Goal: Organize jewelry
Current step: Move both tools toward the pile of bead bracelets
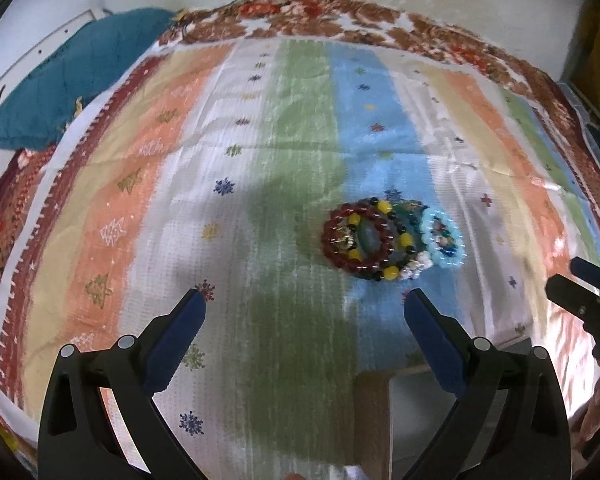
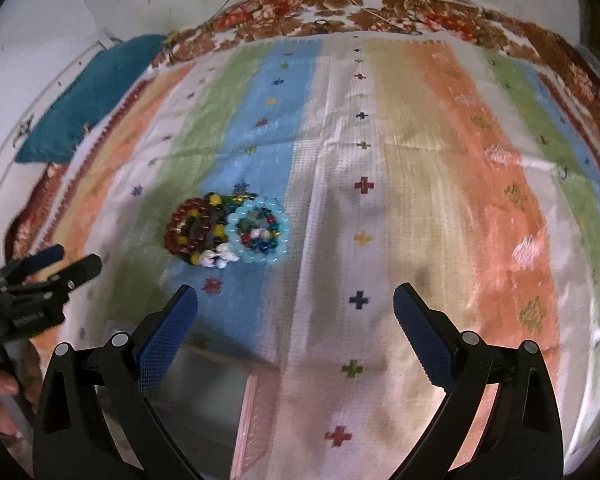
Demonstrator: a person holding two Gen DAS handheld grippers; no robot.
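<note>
A pile of beaded bracelets lies on the striped cloth (image 1: 284, 128): a dark red one (image 1: 340, 236), a black-and-yellow one (image 1: 396, 240), a light blue one (image 1: 444, 240) and white beads (image 1: 416, 266). In the right wrist view the same pile shows with the dark red bracelet (image 2: 184, 226) left and the light blue one (image 2: 258, 230) right. My left gripper (image 1: 306, 304) is open and empty, hovering just short of the pile. My right gripper (image 2: 296, 300) is open and empty, to the right of the pile. Each gripper shows in the other's view, the right one (image 1: 580, 280) and the left one (image 2: 64, 266).
A teal cushion (image 1: 68, 88) lies at the far left corner. A floral blanket (image 1: 340, 20) borders the cloth at the back by a wall. A pinkish box edge (image 2: 256, 412) shows low in the right wrist view, beneath the cloth's front edge.
</note>
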